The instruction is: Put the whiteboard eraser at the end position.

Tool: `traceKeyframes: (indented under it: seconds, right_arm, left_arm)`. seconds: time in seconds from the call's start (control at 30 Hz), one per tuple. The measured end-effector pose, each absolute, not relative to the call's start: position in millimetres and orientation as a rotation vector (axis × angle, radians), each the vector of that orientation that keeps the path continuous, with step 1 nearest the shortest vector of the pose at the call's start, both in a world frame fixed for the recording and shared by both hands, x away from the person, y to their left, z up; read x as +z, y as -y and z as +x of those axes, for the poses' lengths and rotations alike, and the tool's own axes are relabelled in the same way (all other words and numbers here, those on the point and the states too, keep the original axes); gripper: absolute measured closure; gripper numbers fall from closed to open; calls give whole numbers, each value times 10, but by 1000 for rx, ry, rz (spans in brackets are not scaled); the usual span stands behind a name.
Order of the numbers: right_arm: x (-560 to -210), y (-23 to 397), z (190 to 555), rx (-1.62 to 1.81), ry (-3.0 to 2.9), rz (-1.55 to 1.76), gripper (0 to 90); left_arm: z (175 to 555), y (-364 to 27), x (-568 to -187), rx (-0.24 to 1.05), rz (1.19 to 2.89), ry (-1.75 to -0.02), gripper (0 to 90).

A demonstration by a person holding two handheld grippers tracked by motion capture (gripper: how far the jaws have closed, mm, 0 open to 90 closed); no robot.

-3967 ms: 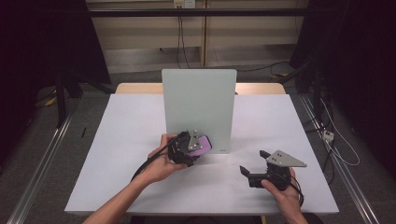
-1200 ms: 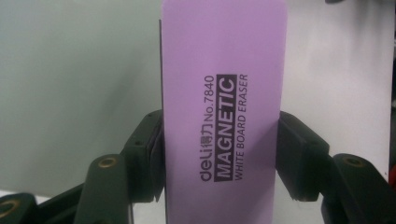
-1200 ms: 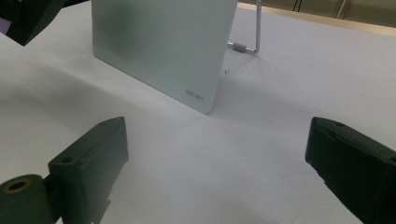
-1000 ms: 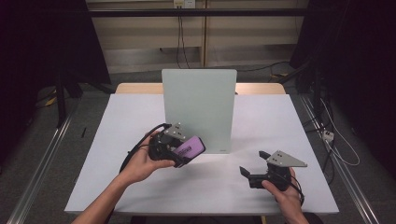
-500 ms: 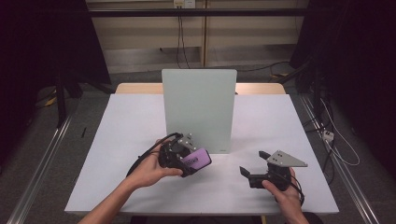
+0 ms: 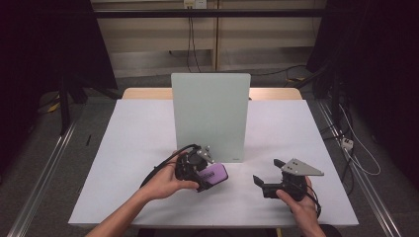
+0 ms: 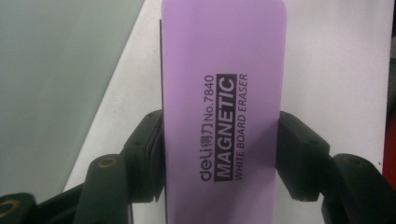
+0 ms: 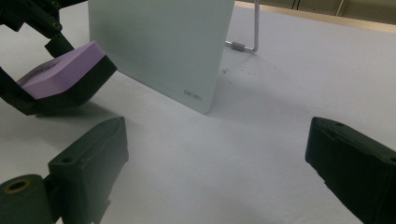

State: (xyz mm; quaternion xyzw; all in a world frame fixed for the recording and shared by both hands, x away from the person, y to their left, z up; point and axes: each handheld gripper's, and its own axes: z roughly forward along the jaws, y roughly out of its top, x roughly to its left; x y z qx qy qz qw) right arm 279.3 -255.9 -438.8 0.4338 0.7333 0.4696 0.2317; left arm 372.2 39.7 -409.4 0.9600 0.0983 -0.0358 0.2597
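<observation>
- The eraser [image 7: 223, 112] is purple on top with a black felt pad underneath; its face reads "deli No.7840 MAGNETIC WHITE BOARD ERASER".
- In the high view the eraser [image 6: 213, 174] sits at the front middle of the table, just in front of the board's lower left part, held in the air at a tilt.
- In the right gripper view the eraser [image 8: 60, 70] has its far end raised and its felt side facing down toward the table; a shadow lies under it, and whether its low end touches the table cannot be told.
- The left gripper [image 7: 219, 154] clamps the eraser by its two long sides, pads pressed flat against them, near the end closest to the camera.
- In the high view the left gripper [image 6: 197, 170] is wrapped by the left hand [image 6: 168, 181], with its cable looping off to the left.
- The board [image 6: 211, 116] is a pale green glass panel standing upright in the middle of the table, with a small logo near its lower right corner and a metal foot [image 8: 243, 44] behind it.
- The right gripper [image 8: 217, 154] has its jaws spread wide with nothing between them, pointing toward the board's corner.
- In the high view the right gripper [image 6: 264, 182] rests low over the table at front right, well apart from the eraser, held by the right hand [image 6: 296, 200].
- The table [image 6: 138, 133] is covered in white.
</observation>
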Motion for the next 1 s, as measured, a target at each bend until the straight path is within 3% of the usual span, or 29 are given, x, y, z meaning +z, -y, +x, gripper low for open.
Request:
traceKeyframes:
  seconds: [1.0]
  right_arm:
    - [-4381,2552,2779,1285,-2020,1183,59]
  left_arm:
    - [3716,-290,-4290,-109,2626,-269,401]
